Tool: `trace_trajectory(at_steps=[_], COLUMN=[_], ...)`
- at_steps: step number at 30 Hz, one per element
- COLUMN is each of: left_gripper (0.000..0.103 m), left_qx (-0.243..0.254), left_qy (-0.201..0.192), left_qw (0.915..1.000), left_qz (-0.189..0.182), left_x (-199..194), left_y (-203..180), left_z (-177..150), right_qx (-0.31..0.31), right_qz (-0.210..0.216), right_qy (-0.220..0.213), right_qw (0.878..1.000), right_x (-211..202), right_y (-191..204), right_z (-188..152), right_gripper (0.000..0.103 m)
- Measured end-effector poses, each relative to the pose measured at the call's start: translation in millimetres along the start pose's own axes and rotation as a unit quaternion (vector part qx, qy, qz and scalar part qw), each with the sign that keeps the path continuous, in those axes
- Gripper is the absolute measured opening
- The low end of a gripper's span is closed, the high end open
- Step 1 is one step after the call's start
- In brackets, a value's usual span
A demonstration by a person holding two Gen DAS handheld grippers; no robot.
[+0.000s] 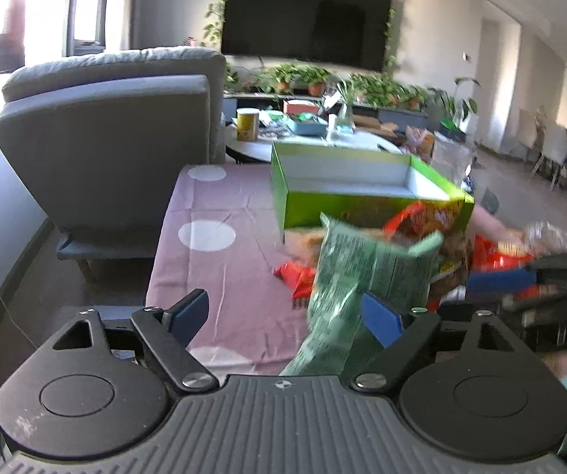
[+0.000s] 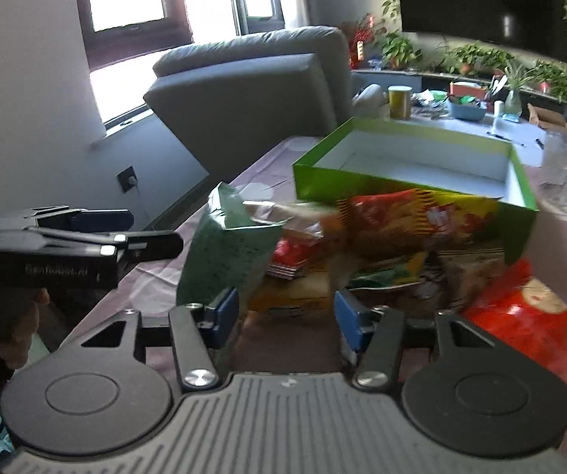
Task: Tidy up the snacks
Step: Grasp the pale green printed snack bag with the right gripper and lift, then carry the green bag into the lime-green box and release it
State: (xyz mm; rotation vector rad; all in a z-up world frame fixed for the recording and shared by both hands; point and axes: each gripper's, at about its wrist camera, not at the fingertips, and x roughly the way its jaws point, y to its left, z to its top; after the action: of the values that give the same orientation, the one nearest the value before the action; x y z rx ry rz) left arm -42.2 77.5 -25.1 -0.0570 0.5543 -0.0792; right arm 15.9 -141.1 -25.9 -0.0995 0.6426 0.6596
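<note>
Blue-padded fingers (image 1: 188,308) of the left gripper (image 1: 283,312) stand wide apart, and the crinkled green foil snack bag (image 1: 346,276) rises between them. That bag leans against the right-hand pad, clear of the left one, so the pads do not pinch it. Its long axis runs up and away from the camera, top edge tilted toward the open lime-green cardboard box (image 1: 323,205).

Fingers of the right gripper (image 2: 286,312) are parted about halfway and hold nothing. Between and beyond them lies a heap of snack packets (image 2: 382,245). The green foil snack bag (image 2: 224,249) stands just left of this gripper's left pad; whether it touches is unclear through the blur.

Both views show the box resting on the pink cloth with white dots (image 1: 212,205), white inside and with nothing visible in it, behind the heap.

Only the right wrist view shows the left gripper from the side (image 2: 141,233), held in a hand (image 2: 10,316), and a red packet (image 2: 528,316) at the near right. Only the left wrist view shows the right gripper (image 1: 520,276) reaching in from the right, over the orange and red packets (image 1: 492,252).
</note>
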Motion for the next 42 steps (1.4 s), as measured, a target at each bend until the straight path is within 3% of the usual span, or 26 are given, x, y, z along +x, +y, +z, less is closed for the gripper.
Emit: trace_trajectory(at_steps=[9, 13, 18, 22, 25, 31, 37, 42], left_gripper=[0.078, 0.079, 0.067, 0.065, 0.064, 0.064, 0.064, 0.064], left_qx=[0.017, 0.04, 0.018, 0.027, 0.035, 0.057, 0.074, 0.079], left_qy=[0.016, 0.029, 0.03, 0.024, 0.007, -0.043, -0.068, -0.063], left_qw=[0.9965, 0.9936, 0.9883, 0.9883, 0.9887, 0.9875, 0.987, 0.9893], left_qz=[-0.081, -0.101, -0.148, -0.148, -0.145, -0.14, -0.126, -0.106], left_x=[15.0, 29.9, 36.4, 30.7, 19.4, 0.1, 11.3, 33.1], left_y=[-3.8, -8.5, -9.6, -21.2, -29.0, -45.1, -54.0, -58.1], left_z=[-11.9, -15.3, -15.5, -10.6, -0.5, 32.9, 74.5, 104.4], right_qx=[0.03, 0.024, 0.05, 0.05, 0.031, 0.001, 0.013, 0.013], right_qz=[0.043, 0.031, 0.048, 0.053, 0.061, 0.046, 0.047, 0.039], right_qy=[0.01, 0.023, 0.035, 0.027, -0.006, -0.069, -0.1, -0.112], right_qw=[0.999, 0.999, 0.997, 0.997, 0.998, 0.997, 0.994, 0.993], right_x=[3.1, 14.0, 21.2, 20.2, 5.0, -29.1, -34.7, -20.7], right_y=[9.1, 16.4, 12.5, 17.0, 20.6, 20.1, 1.0, -13.6], right_z=[10.4, 8.6, 9.7, 11.0, 14.5, 34.0, 63.5, 87.2], right_gripper=[0.066, 0.066, 0.066, 0.064, 0.057, 0.057, 0.057, 0.057])
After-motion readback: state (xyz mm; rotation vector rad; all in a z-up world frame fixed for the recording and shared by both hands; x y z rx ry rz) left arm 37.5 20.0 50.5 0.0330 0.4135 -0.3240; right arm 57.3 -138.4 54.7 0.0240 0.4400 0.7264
